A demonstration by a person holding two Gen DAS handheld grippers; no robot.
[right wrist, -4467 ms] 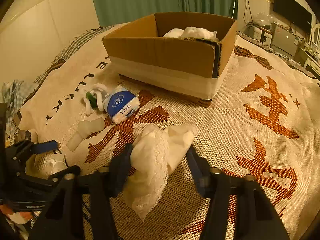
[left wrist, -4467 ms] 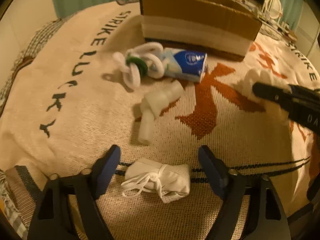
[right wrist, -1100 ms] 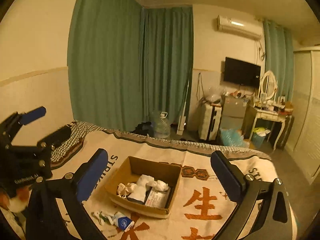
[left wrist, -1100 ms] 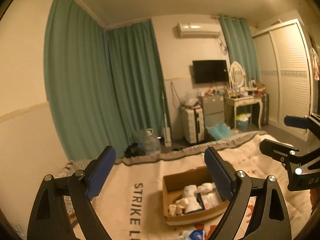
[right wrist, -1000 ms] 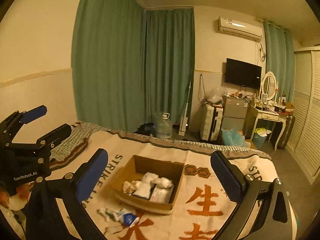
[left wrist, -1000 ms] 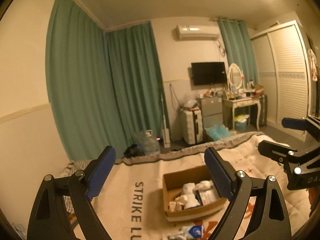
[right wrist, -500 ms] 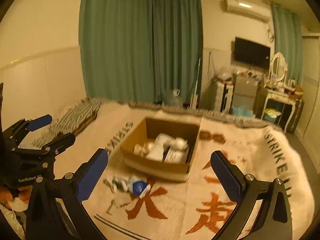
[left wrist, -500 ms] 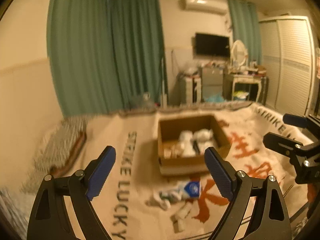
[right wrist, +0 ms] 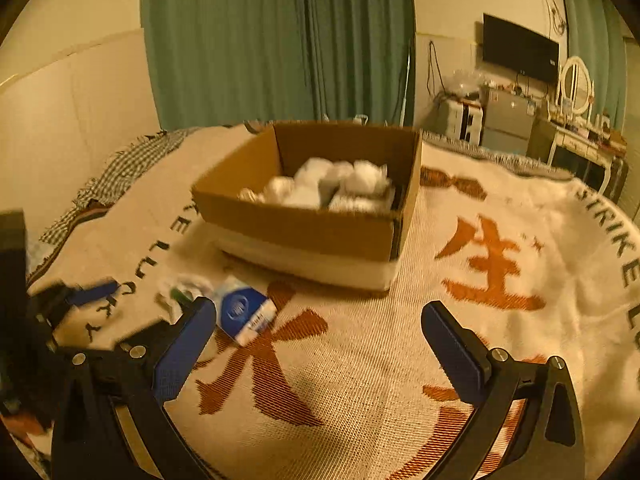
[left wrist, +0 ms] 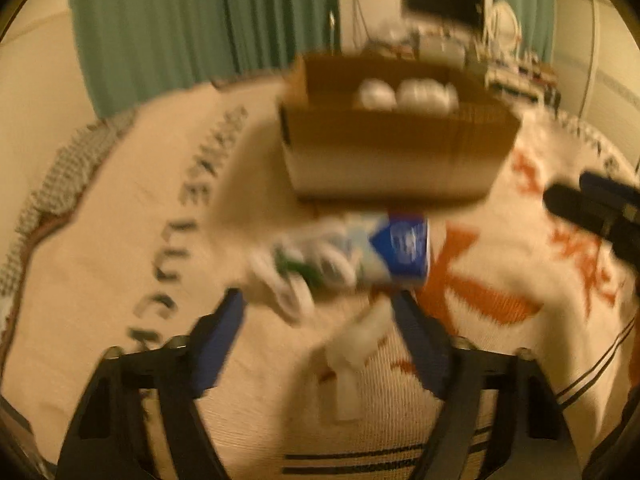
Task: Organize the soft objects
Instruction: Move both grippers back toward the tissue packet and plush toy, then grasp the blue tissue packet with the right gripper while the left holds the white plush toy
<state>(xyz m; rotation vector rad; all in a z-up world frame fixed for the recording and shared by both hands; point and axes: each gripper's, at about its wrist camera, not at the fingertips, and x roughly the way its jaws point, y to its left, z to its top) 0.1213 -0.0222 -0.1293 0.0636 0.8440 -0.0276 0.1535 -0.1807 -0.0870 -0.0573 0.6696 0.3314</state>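
Note:
A cardboard box (right wrist: 304, 232) on the patterned blanket (right wrist: 360, 368) holds several white soft bundles (right wrist: 328, 184). In front of it lie a blue tissue pack (left wrist: 400, 248), a white-and-green looped toy (left wrist: 304, 268) and a white rolled cloth (left wrist: 356, 352). My left gripper (left wrist: 320, 336) hovers over the roll, which shows between its closing jaws; the blurred pads do not press on it. My right gripper (right wrist: 320, 344) stands open over bare blanket, with the tissue pack (right wrist: 244, 314) just past its left finger. Each gripper shows in the other's view, right gripper (left wrist: 592, 208) and left gripper (right wrist: 80, 300).
Green curtains (right wrist: 280, 40) and a pale wall stand behind the bed. A checked cloth (right wrist: 120, 176) lies at the blanket's far left edge. A television (right wrist: 520, 48), storage boxes and a dressing table (right wrist: 576, 128) fill the far right of the room.
Both grippers have dropped and tipped down, from facing the room to hanging low over the blanket near the box. The left jaws stand narrower than before. The left view is blurred.

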